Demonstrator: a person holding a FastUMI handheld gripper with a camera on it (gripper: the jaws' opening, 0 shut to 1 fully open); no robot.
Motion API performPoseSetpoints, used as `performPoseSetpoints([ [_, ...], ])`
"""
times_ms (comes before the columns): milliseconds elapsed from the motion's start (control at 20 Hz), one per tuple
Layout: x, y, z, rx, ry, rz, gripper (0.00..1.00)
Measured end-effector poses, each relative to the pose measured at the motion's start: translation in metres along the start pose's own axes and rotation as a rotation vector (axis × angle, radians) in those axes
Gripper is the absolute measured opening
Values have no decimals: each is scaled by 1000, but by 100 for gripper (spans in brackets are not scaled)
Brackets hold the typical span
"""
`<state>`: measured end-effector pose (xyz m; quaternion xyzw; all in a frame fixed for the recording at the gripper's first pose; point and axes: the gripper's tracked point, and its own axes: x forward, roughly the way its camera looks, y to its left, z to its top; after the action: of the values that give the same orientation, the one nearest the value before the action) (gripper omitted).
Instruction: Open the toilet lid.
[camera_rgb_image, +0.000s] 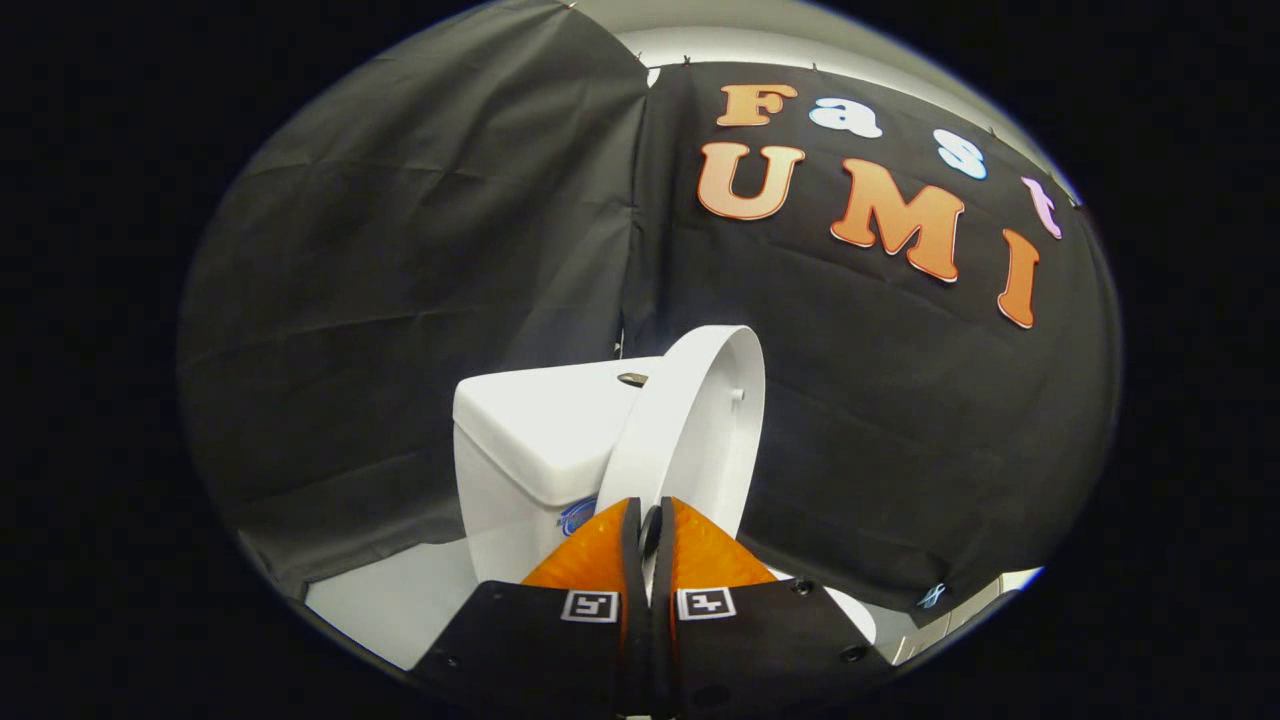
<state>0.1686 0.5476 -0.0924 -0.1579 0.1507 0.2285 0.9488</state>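
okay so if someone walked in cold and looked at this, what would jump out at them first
The white toilet lid, raised nearly upright just ahead of the fingers, leaning toward the white tank behind it. Next, the gripper: its orange fingers are almost together, pinching the lid's lower edge between them.

white toilet lid (700, 430) raised upright

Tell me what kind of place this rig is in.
Likely a mock bathroom in a recording booth: a white toilet with tank and raised toilet lid, black cloth wall behind. The gripper fingers pinch the lid's edge.
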Motion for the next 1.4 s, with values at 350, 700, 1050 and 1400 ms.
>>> performPoseSetpoints([
  [350, 0, -6, -2, 57, 3, 0, 9],
  [700, -8, 11, 4, 116, -7, 121, 79],
  [1050, -47, -79, 38, 232, -104, 35, 93],
  [1400, -149, -248, 28, 222, -197, -197, 93],
])
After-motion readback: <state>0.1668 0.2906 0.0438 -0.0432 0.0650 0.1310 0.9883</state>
